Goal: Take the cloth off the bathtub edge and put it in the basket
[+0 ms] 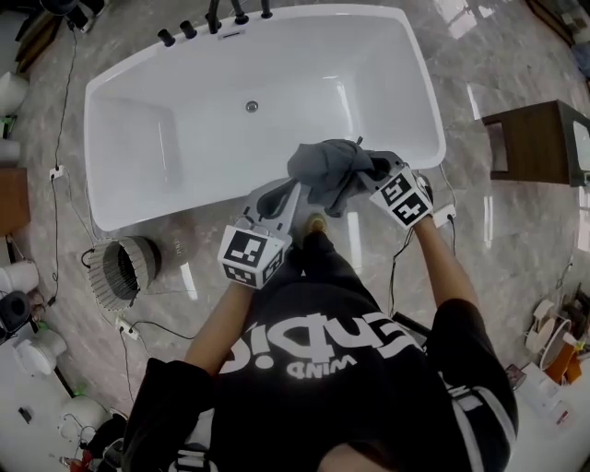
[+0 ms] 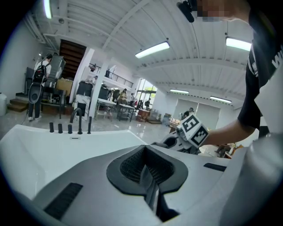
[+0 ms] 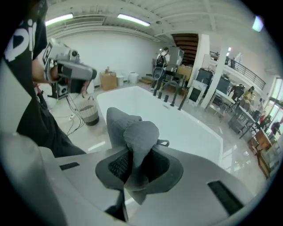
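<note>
My right gripper (image 1: 365, 181) is shut on a bunched grey cloth (image 1: 332, 168), which hangs in the air above the near rim of the white bathtub (image 1: 184, 207). In the right gripper view the cloth (image 3: 137, 134) stands up out of the shut jaws (image 3: 132, 170), with the tub (image 3: 185, 128) beyond. My left gripper (image 1: 284, 201) hovers just left of the cloth over the same rim. In its own view its jaws (image 2: 148, 174) meet with nothing between them. The round white wire basket (image 1: 127, 268) stands on the floor left of the tub's near side, and also shows as a basket (image 3: 90, 114) in the right gripper view.
Black tap fittings (image 1: 210, 20) line the tub's far rim. A dark wooden cabinet (image 1: 542, 143) stands at the right. Cables and a socket (image 1: 445, 215) lie on the marble floor near the person's feet. White items (image 1: 28, 304) crowd the left edge.
</note>
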Available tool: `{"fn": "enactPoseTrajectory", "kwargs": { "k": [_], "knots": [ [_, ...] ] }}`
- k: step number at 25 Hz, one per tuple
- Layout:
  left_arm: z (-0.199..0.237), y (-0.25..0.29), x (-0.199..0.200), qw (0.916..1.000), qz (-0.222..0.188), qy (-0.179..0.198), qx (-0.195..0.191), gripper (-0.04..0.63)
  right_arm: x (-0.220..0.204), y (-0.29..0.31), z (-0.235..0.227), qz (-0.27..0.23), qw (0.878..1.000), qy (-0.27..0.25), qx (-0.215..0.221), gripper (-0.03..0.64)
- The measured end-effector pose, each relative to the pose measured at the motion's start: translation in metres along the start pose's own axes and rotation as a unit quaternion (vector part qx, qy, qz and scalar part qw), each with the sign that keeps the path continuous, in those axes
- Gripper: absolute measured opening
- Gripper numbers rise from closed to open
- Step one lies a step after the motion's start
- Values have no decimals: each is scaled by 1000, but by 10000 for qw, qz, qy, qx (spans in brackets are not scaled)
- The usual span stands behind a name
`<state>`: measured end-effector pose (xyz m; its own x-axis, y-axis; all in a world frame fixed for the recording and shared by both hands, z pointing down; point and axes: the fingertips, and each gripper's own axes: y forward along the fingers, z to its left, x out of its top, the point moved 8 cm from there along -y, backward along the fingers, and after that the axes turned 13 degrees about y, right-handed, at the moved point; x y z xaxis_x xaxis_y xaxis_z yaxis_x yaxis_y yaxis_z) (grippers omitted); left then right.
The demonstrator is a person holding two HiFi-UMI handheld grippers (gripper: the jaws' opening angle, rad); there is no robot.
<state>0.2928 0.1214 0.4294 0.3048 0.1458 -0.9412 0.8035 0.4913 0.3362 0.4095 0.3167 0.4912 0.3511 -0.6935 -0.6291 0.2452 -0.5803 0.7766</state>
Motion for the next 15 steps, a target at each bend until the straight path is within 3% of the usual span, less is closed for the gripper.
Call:
{"fn": "enactPoseTrajectory", "kwargs": {
  "k": [3, 8, 15],
  "knots": [
    [-3, -15, 16, 9998, -156, 93, 42, 12, 35, -46, 3, -651, 9971, 317, -237, 55],
    [-4, -36, 43, 9985, -451, 218, 199, 12, 90, -118, 2, -1752, 9818, 522, -515, 54],
    [-10, -56, 56, 9957, -655, 300, 580, 12, 136, -159, 10, -2535, 9664, 373, -227, 54]
  ]
}}
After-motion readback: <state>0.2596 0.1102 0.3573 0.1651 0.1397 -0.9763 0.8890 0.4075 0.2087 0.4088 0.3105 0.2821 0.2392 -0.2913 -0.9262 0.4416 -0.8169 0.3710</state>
